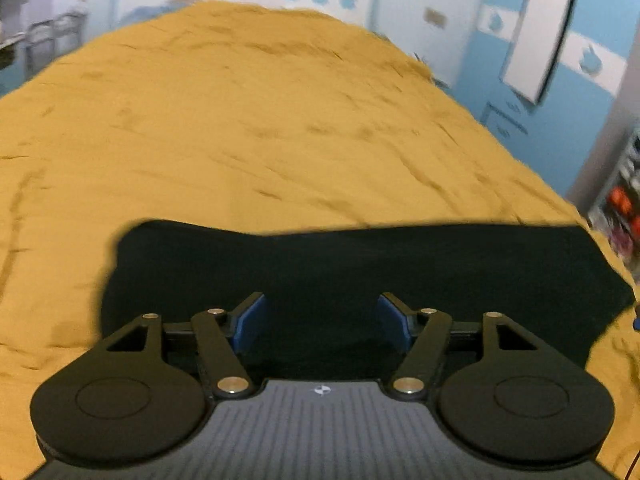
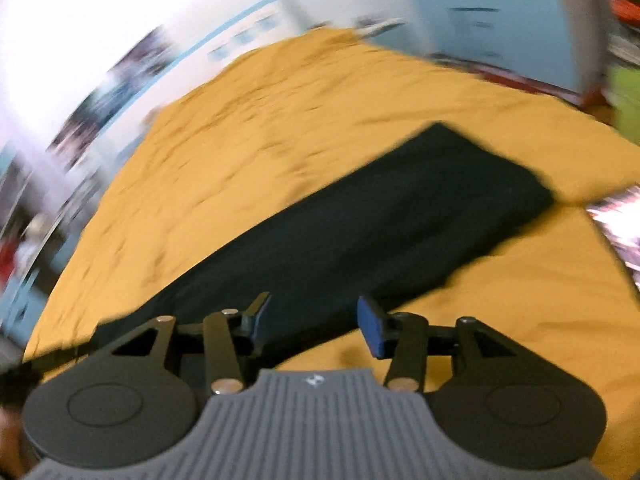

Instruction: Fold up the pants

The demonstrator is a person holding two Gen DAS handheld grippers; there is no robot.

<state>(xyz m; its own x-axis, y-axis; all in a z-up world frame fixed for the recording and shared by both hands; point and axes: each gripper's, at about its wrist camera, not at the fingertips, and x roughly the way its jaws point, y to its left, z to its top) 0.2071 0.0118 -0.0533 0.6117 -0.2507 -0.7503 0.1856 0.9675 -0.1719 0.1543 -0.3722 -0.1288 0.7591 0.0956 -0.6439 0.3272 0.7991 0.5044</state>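
Black pants lie folded flat on mustard bedspread; both grippers' jaws apart.

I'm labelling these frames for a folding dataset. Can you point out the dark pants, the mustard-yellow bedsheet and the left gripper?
Dark folded pants (image 2: 400,216): right wrist view, middle of the cloth.
Mustard-yellow bedsheet (image 1: 240,120): left wrist view, bare wrinkled area beyond the pants.
Left gripper (image 1: 320,324): left wrist view, midway between its blue-padded fingertips.
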